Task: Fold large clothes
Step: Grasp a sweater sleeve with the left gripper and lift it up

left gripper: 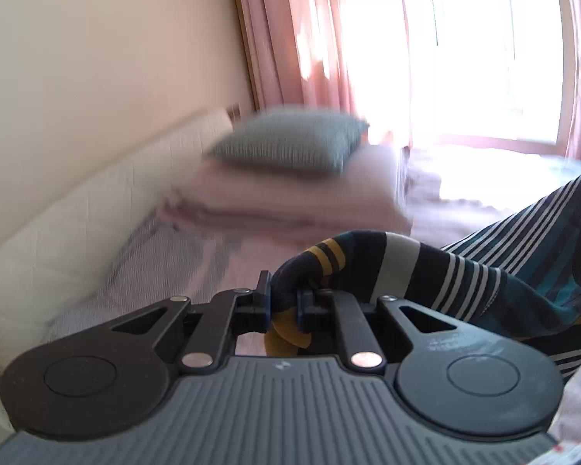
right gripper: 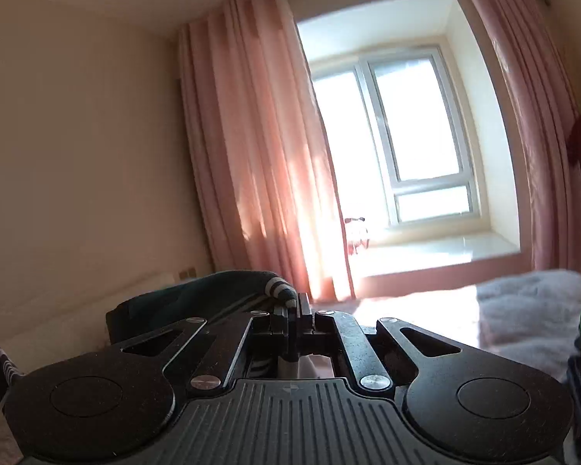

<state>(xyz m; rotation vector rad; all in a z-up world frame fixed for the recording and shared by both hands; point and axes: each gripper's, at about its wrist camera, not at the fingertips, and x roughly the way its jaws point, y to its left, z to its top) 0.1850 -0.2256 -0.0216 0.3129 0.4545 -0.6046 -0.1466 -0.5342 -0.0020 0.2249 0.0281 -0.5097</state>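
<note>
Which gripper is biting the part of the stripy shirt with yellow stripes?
The left gripper: the bunch of shirt it pinches shows yellow bands. The right gripper pinches only a dark-and-white striped bit.

The pillow [left gripper: 290, 141] lies on a stack of folded bedding [left gripper: 290, 197] at the far end of the bed [left gripper: 143, 271], before the curtain [left gripper: 290, 31]. A padded board [left gripper: 77, 213] runs along the bed's left side, against the wall [left gripper: 97, 38]. The garment [left gripper: 426, 271] hangs from the left tongs [left gripper: 283, 302] and trails off to the right — the right tongs [right gripper: 294, 310] pinch another part of it, the window [right gripper: 414, 135] behind.
</note>
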